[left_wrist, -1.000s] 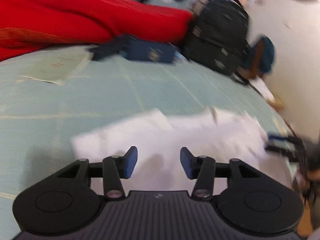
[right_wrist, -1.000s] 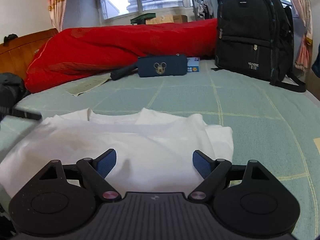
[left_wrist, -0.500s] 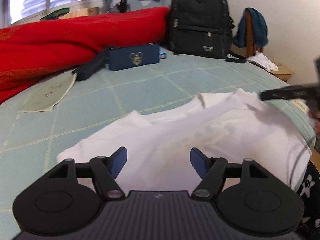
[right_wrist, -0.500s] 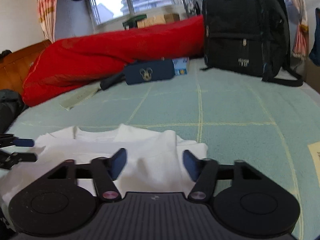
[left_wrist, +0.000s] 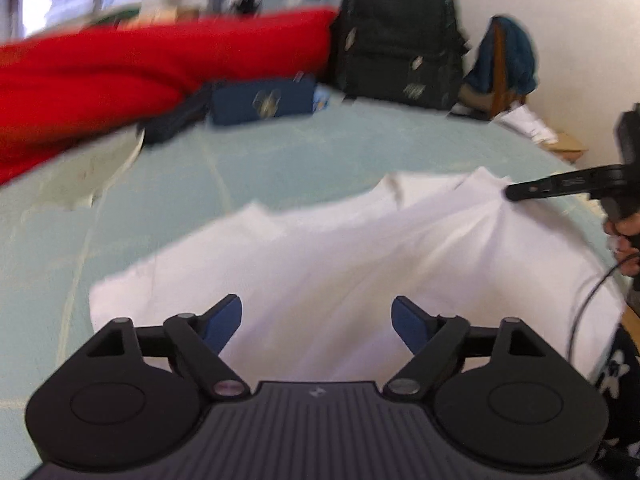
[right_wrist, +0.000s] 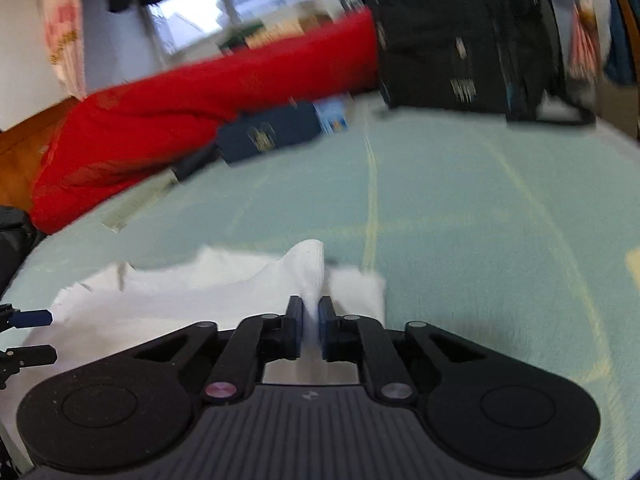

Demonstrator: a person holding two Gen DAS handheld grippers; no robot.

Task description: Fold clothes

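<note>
**Bedroom fold: right side pinched, left side waiting**

Pale green bed, cluttered at the far end. Right tool is clamped on a ridge of the white shirt, which lies spread on the bed near its front edge. Left tool hangs wide open over the shirt, gripping nothing. My take: get the left a matching pinch before lifting, then move both together, low and even, so the cloth doesn't bunch. Red blanket and backpack are well apart.

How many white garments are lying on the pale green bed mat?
1. A white cotton T-shirt lies spread at the near edge of the bed mat, its far right part pinched in the right gripper. More could be hidden beneath it.
</note>
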